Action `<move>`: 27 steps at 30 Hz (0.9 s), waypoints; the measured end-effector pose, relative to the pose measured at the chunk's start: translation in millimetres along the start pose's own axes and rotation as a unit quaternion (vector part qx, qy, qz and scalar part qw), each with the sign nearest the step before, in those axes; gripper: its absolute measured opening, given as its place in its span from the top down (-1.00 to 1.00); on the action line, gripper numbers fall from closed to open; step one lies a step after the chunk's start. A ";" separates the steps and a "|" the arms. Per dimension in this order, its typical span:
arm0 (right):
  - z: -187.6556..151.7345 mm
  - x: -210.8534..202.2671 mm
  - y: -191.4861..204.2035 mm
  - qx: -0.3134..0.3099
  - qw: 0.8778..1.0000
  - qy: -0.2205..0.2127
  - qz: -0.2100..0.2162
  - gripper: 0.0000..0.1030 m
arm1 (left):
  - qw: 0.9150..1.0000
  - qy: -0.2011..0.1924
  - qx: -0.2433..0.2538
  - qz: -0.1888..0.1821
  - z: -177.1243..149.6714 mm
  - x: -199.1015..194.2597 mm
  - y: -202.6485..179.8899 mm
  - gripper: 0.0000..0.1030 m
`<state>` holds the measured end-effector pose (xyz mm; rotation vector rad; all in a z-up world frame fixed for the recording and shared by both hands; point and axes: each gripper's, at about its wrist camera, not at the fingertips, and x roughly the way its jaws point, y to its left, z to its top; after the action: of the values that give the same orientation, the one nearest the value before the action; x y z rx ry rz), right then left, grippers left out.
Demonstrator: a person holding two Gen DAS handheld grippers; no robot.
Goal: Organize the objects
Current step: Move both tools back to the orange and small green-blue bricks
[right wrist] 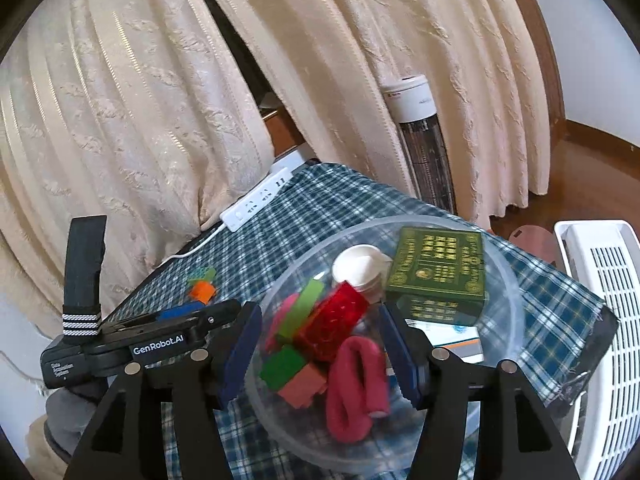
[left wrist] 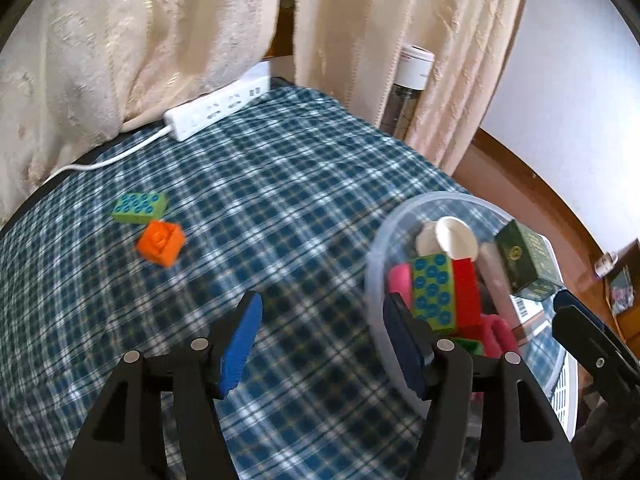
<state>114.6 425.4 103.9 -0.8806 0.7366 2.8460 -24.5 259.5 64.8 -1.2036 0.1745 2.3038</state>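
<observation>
A table covered in a blue checked cloth [left wrist: 304,184] stands in front of cream curtains [left wrist: 140,40]. Near its right edge sits a clear plastic bowl [right wrist: 504,280], already piled with things: a dark green box [right wrist: 438,268] leaning at the far side, a white cup [right wrist: 358,266] on its side, a red block [right wrist: 340,320], green blocks, a salmon-coloured block and a looped pink cloth [right wrist: 356,384]. Two pieces are not yet in the bowl: a green block [left wrist: 140,208] and an orange block [left wrist: 162,242], touching or nearly so, lying well apart from the bowl toward the left side of the table. A white power strip [left wrist: 218,108] lies at the back edge by the curtains. The left gripper [left wrist: 320,340] hovers over bare cloth just beside the bowl, its blue-padded jaws apart and holding nothing. The right gripper [right wrist: 320,356] hangs over the near rim of the bowl, jaws also apart with nothing clamped; the pile lies below and between them. Judging by appearance, the two loose blocks are hard, light, smooth plastic with studs on top, unlikely to break but liable to slip or skid on the cloth. The best hold is probably across two flat opposite side walls, low on the block, taking the orange one first since it lies nearer the left gripper. The pink cloth would be soft and yielding, and the box probably light card.
</observation>
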 end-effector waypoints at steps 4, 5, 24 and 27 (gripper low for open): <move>-1.4 5.5 13.4 -0.012 1.000 0.007 0.007 -0.24 | 1.000 -0.003 -0.015 0.011 -4.1 -4.3 19.9 -0.31; -2.0 8.0 18.8 -0.017 1.000 0.009 0.009 -0.24 | 1.000 -0.004 -0.019 0.015 -5.1 -5.4 24.3 -0.31; -18.7 74.6 113.6 -0.093 0.991 0.083 0.046 -0.24 | 0.990 -0.032 -0.098 0.096 -23.6 -36.8 137.0 -0.32; -20.9 92.5 127.7 -0.100 0.989 0.096 0.045 -0.24 | 0.989 -0.035 -0.105 0.101 -26.3 -41.2 148.9 -0.32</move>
<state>22.2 296.6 92.2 -1.1925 0.5246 2.9858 -62.3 107.4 63.1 -1.2531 0.0292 2.5914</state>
